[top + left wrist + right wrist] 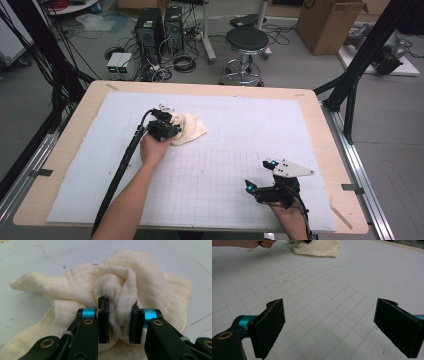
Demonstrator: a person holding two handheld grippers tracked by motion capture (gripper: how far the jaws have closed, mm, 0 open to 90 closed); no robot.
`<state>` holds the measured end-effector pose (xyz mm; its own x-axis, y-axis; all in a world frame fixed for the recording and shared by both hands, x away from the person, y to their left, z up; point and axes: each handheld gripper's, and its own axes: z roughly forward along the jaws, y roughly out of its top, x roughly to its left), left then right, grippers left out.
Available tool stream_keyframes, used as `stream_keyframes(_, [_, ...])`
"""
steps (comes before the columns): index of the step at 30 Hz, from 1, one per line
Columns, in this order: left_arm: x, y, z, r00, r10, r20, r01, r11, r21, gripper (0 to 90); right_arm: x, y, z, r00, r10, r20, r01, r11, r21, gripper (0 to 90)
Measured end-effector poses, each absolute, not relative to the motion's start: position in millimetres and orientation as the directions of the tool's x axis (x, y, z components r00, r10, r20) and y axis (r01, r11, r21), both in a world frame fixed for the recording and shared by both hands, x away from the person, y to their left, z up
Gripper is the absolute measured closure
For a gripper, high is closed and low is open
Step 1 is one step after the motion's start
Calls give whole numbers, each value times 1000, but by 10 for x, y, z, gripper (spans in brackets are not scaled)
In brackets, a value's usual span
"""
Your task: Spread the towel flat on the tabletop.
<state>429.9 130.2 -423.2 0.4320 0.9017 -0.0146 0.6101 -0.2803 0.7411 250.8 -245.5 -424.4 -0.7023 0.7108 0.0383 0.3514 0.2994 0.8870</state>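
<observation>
Cloth (120, 290) lies crumpled on the white mat (250, 125), toward its far left; the left gripper (118, 322) pinches a raised fold of it, so the grasp looks made, the lifting or spreading still ahead. The right gripper (329, 327) waits near, jaws wide, holding nothing.

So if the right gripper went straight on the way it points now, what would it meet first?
Probably nothing close by: the right gripper stands open over bare white mat. Farther along and a bit left lies the cream cloth, though the depth is hard to judge.
</observation>
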Motion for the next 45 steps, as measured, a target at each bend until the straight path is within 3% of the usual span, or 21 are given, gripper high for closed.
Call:
stream_keyframes(15, [3968, 1387, -3726, 525, 850, -39, 514, -281, 811, 754, 2449, -2460, -4233, -692, 721, 27, 352, 304, 885, 94])
stream_keyframes(32, [3135, 1122, -3398, 736, 676, -41, 405, -392, 826, 751, 2415, -2465, -4215, -682, 732, 11, 341, 305, 889, 94])
stream_keyframes(38, [2962, 881, -3495, 800, 597, -58, 384, -436, 814, 746, 2406, -2456, -4211, -677, 736, 8, 344, 307, 887, 94])
stream_keyframes(45, [3191, 579, -3952, 802, 592, -83, 428, -472, 771, 744, 2411, -2430, -4221, -690, 724, -7, 338, 331, 881, 94])
